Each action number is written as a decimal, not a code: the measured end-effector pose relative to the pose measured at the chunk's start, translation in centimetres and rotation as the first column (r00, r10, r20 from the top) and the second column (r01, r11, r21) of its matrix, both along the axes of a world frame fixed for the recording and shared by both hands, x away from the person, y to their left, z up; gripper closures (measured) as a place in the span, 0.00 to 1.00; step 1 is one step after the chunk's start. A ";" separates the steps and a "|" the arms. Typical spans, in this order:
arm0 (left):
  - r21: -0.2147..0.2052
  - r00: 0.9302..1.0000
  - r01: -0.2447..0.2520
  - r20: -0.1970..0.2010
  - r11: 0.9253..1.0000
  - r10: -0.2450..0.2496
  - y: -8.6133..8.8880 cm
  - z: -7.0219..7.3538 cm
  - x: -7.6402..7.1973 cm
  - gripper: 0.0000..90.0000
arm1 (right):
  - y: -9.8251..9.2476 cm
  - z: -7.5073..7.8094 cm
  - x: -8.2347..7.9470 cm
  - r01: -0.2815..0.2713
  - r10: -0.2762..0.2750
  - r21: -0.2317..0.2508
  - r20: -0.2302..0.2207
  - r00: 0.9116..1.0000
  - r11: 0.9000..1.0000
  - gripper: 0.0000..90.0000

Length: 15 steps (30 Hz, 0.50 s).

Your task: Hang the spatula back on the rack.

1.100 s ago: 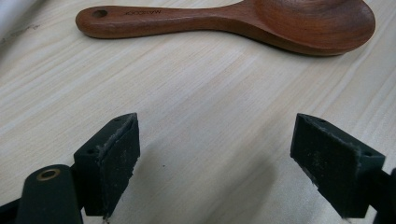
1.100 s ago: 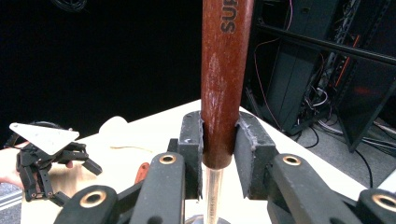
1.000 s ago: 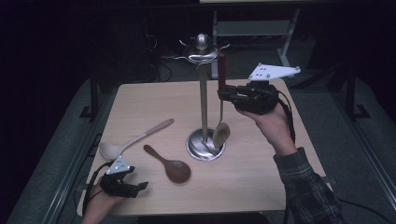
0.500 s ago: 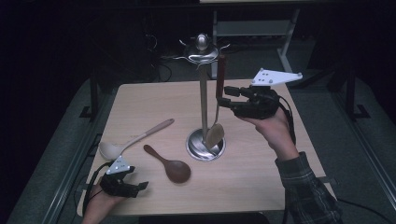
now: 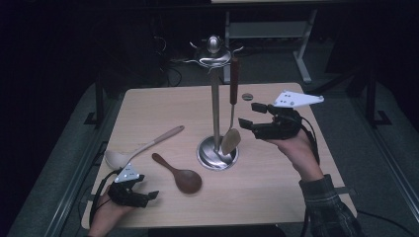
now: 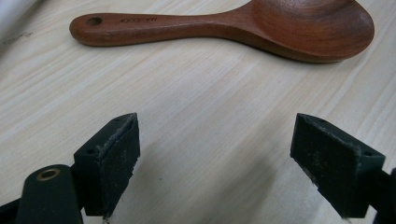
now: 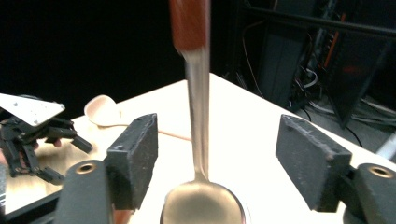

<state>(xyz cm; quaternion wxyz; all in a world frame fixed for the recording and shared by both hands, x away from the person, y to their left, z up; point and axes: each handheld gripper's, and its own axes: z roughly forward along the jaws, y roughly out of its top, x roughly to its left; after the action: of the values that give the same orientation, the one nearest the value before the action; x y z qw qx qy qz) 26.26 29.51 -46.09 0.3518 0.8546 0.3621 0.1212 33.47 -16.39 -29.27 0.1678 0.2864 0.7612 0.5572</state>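
Note:
A metal stand (image 5: 215, 98) with hooks at its top rises from a round base at the table's middle. A steel spoon (image 5: 231, 140) with a red-brown handle hangs from one hook, its bowl by the base. Just right of it is my right gripper (image 5: 248, 114), open; its jaws have just been opening. In the right gripper view the spoon's stem (image 7: 198, 116) hangs between the pads (image 7: 135, 158), and neither pad touches it. My left gripper (image 5: 149, 197) rests open at the near left, with bare table between its pads (image 6: 116, 163). A dark wooden spoon (image 6: 224, 25) lies just beyond it.
A pale ladle (image 5: 141, 148) with a light wooden handle lies at the left, beside the dark wooden spoon (image 5: 180, 175). A small dark disc (image 5: 247, 96) sits on the table (image 5: 276, 197) behind the right gripper. Dark floor and metal frames surround the table.
The right gripper's jaws have widened off the hanging spoon's stem, and the hand has sunk a little and drawn slightly right. The left gripper has kept still.

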 end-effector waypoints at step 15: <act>-0.017 1.000 0.005 0.013 1.000 -0.005 -0.3 0.2 0.3 0.17 | -1.4 -5.5 -1.1 0.055 -0.058 -0.071 -0.051 0.997 0.996 0.21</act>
<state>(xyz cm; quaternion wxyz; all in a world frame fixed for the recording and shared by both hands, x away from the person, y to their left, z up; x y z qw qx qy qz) 26.52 29.20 -45.91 0.3618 0.8516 0.3589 0.1228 32.33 -17.79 -34.73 0.1731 0.3165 0.7759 0.5175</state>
